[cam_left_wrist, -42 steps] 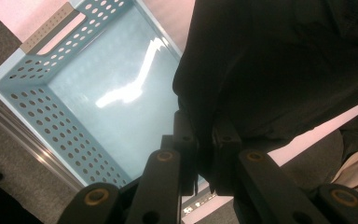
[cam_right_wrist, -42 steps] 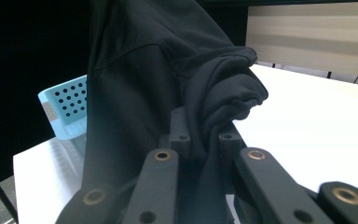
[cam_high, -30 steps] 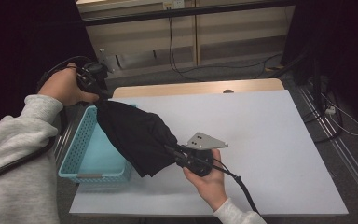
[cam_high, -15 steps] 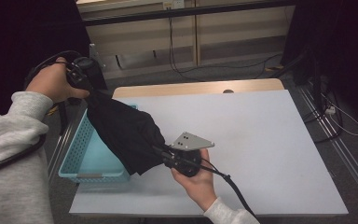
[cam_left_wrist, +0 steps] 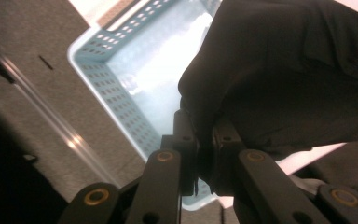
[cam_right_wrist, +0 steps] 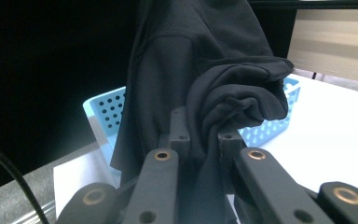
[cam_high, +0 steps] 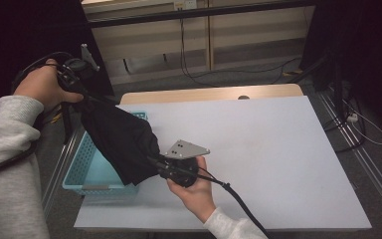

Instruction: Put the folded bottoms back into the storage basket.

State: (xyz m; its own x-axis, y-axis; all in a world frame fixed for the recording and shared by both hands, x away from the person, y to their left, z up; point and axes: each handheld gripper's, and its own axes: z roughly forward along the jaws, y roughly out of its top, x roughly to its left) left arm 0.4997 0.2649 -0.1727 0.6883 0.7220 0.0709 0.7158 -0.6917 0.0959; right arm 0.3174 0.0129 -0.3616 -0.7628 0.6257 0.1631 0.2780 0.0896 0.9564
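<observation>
Since a second ago both hands have carried the black garment (cam_high: 122, 142) toward the left edge of the bench (cam_high: 258, 149): the left hand (cam_high: 42, 89) has drawn up and outward past the bench's left corner, and the right hand (cam_high: 191, 186) has slid left along the near part of the white top, so the cloth now hangs more squarely over the light blue basket (cam_high: 87, 172) than it did then. In the high view the garment stretches as a dark slanting sheet from the left tool (cam_high: 79, 84), held high and off the bench, down to the right tool (cam_high: 161, 167), held low just above the bench beside the basket's near right corner. In the left gripper view the left tool (cam_left_wrist: 203, 140) has its jaws drawn almost together, pinching a fold of the black fabric, with the perforated basket wall (cam_left_wrist: 121, 93) below. In the right gripper view the right tool (cam_right_wrist: 203, 135) is likewise nearly closed, a bunched ridge of the garment (cam_right_wrist: 233, 93) clamped between its jaws, and the basket (cam_right_wrist: 107, 109) sits behind the cloth. The garment's lower edge droops toward the basket, though whether it touches the basket cannot be told.
</observation>
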